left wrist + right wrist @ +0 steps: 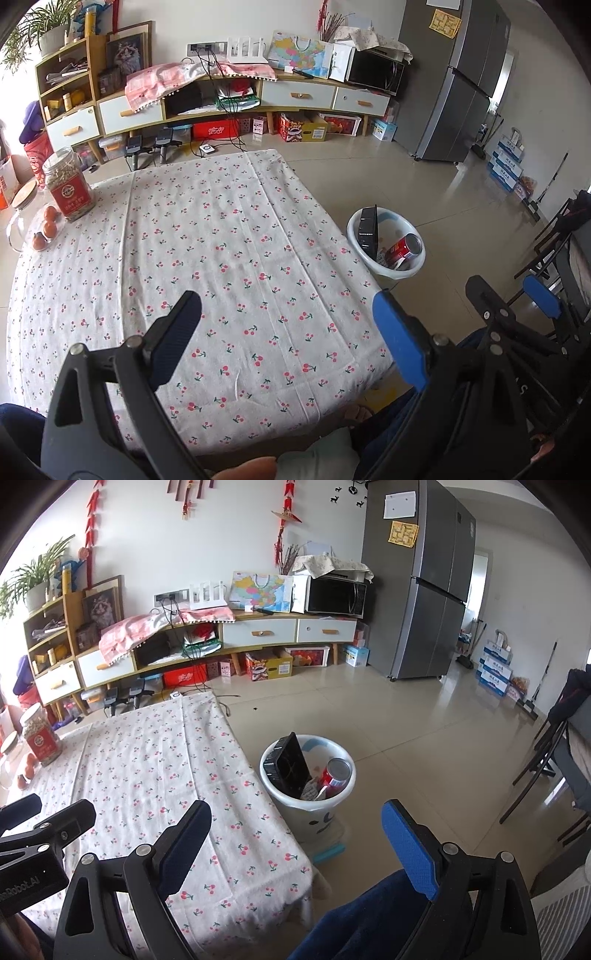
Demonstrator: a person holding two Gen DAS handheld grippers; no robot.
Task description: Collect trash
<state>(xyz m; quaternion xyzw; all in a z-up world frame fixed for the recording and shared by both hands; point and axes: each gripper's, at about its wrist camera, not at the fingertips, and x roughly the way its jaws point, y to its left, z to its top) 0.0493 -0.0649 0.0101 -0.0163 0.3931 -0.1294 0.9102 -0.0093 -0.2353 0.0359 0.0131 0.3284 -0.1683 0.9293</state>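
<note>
Trash: a red can [334, 775] and a black tray [290, 766] are lodged in the white bin [345, 794], which is set on the floor just beside the table [155, 760] (within easy reach, it is judged). Left gripper [284, 325] and right gripper [299, 834] are held wide apart, nothing gripped. The collecting is judged finished.

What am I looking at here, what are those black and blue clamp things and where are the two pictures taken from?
They are two hand-held grippers; a person holds one in each hand, each with a wide-angle camera looking along its fingers. One picture is from the left gripper, the other from the right gripper. Both are open and hold nothing. Below is a table with a cherry-print cloth; at its far corner stand a jar and some small orange fruit. On the floor beside it, a white bin already holds a red can and a black tray.
</note>
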